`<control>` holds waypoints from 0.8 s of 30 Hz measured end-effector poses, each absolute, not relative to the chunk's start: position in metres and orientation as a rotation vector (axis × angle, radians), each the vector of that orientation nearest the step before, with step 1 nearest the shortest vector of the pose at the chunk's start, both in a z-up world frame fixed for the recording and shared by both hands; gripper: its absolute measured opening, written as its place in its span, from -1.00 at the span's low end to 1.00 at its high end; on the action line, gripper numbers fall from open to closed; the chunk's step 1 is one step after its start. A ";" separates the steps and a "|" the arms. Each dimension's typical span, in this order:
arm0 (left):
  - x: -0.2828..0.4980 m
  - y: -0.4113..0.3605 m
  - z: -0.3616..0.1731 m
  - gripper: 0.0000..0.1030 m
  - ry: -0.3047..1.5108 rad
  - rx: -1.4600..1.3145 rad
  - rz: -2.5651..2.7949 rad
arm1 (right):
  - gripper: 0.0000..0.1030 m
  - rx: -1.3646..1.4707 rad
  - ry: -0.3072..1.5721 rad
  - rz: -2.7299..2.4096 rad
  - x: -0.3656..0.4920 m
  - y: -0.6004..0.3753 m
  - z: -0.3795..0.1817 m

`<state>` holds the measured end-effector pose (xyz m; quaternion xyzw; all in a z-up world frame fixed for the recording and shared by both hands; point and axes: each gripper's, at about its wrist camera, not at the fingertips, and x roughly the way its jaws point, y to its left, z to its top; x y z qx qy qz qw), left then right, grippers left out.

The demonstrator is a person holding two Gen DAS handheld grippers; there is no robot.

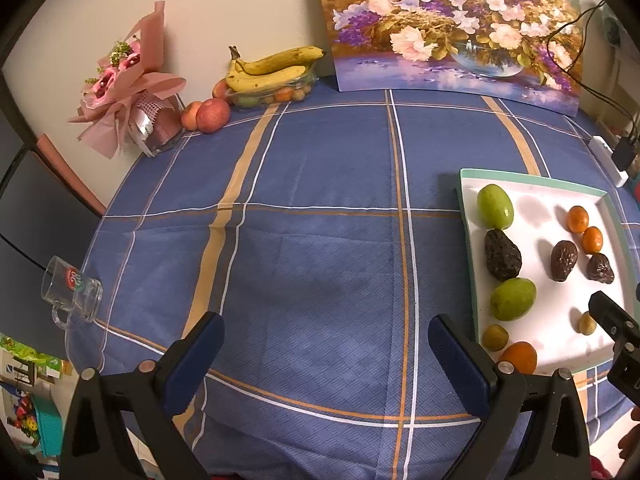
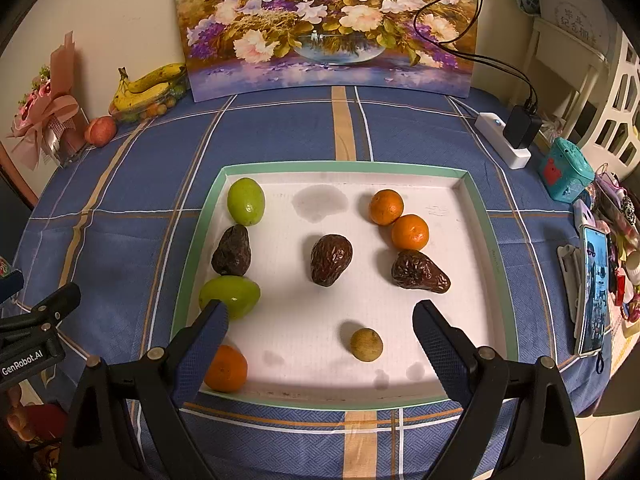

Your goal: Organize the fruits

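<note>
Now, left view: your left gripper (image 1: 325, 354) hangs spread and empty over the tablecloth (image 1: 320, 216), tray (image 1: 466, 232) off right. Right view: your right gripper (image 2: 320, 332), spread, frames the small brown fruit (image 2: 366, 344) — likely sorting; lower and pinch it.

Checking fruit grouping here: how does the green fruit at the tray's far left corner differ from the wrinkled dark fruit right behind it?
The green fruit is smooth, glossy and oval; the dark fruit is wrinkled, matte and pear-shaped, narrowing toward its far end. The green one lies farther from the camera. Both rest in the tray along its left wall, ungripped.
</note>
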<state>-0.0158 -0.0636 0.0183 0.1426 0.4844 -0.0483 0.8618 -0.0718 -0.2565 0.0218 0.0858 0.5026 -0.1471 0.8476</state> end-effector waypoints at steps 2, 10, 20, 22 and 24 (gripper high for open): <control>-0.015 -0.063 0.018 1.00 1.018 0.299 -0.099 | 0.82 0.180 1.059 -0.310 -0.072 -0.256 0.022; -0.015 -0.063 0.018 1.00 1.020 0.299 -0.097 | 0.82 0.181 1.060 -0.311 -0.072 -0.256 0.022; -0.014 -0.062 0.017 1.00 1.027 0.297 -0.089 | 0.82 0.180 1.062 -0.311 -0.073 -0.254 0.021; -0.014 -0.062 0.017 1.00 1.028 0.295 -0.088 | 0.82 0.180 1.062 -0.311 -0.072 -0.255 0.021; -0.014 -0.062 0.017 1.00 1.029 0.295 -0.088 | 0.82 0.179 1.063 -0.311 -0.073 -0.255 0.021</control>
